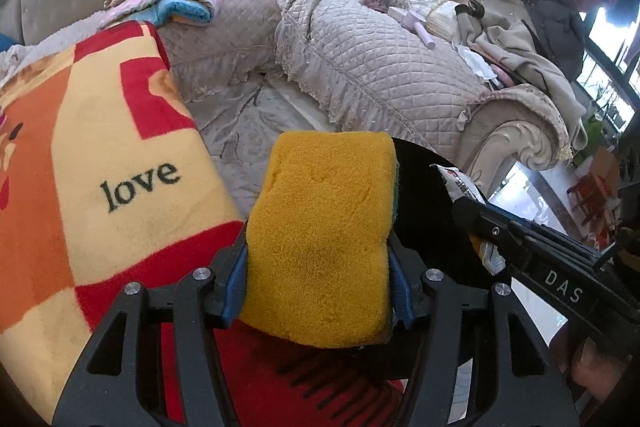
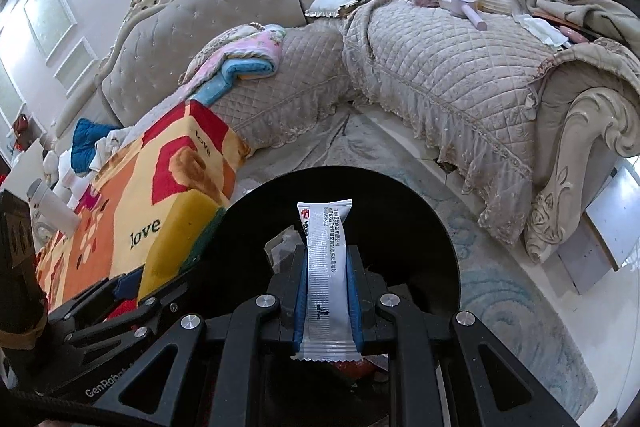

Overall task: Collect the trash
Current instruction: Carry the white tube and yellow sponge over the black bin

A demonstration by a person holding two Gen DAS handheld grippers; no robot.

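Left jaws clamp one yellow sponge (image 1: 320, 251); right jaws pinch one white wrapper (image 2: 326, 279) over one black bin (image 2: 420, 227).

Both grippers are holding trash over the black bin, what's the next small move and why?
Probably open the right gripper first: its fingers pinch the white wrapper directly above the black bin, so it should drop in. The left gripper holds the yellow sponge nearer the rim.
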